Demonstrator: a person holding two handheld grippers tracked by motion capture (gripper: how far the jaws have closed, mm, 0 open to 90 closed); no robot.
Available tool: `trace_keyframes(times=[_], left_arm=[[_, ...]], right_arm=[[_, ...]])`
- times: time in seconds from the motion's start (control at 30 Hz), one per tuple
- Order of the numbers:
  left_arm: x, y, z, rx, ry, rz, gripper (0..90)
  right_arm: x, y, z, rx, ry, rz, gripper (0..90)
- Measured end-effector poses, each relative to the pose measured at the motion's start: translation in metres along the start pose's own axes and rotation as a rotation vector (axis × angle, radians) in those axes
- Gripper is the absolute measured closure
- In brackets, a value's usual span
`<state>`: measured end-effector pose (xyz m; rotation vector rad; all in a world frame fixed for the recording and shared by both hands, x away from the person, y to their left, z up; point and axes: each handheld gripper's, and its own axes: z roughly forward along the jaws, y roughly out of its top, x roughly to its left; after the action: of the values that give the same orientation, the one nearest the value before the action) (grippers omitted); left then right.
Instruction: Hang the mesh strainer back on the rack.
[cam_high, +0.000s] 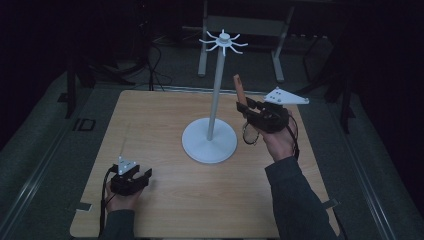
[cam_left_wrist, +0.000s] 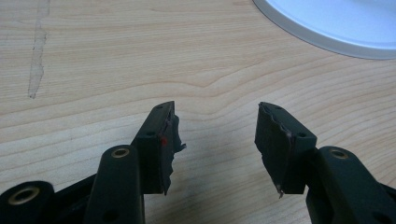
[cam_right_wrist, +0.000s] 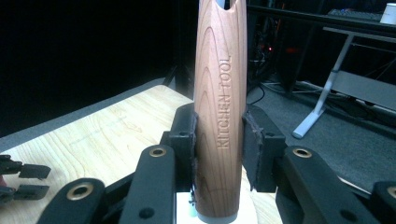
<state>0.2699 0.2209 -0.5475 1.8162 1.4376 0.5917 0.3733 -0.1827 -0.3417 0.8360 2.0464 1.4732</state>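
Note:
A white stand (cam_high: 209, 142) with a round base, a thin pole and a ring of hooks (cam_high: 223, 41) at the top rises from the middle of the wooden table (cam_high: 165, 120). My right gripper (cam_high: 246, 107) hovers just right of the pole, shut on a wooden handle (cam_high: 238, 87) that points upward. The handle (cam_right_wrist: 219, 107) is engraved KITCHEN TOOL, has a hole near its top, and sits between the right gripper's (cam_right_wrist: 218, 144) jaws. My left gripper (cam_high: 139, 176) rests near the front left of the table. In its own view the left gripper (cam_left_wrist: 215, 140) is open with nothing between the jaws, and the stand's base (cam_left_wrist: 336, 23) lies ahead.
Grey desk legs (cam_high: 202, 55) and cables (cam_high: 155, 70) stand on the dark floor beyond the table's far edge. A pale scuff (cam_left_wrist: 35, 65) marks the wood ahead of the left gripper. A white cup (cam_right_wrist: 388, 13) sits on a distant desk.

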Motion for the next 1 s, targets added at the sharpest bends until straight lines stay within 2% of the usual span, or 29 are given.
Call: trace_keyframes(times=[1.0], left_arm=[[0.001, 0.0, 0.0, 0.0, 0.0, -0.001, 48.2]], right_arm=[[0.002, 0.012, -0.005, -0.04, -0.006, 0.001, 67.7]])
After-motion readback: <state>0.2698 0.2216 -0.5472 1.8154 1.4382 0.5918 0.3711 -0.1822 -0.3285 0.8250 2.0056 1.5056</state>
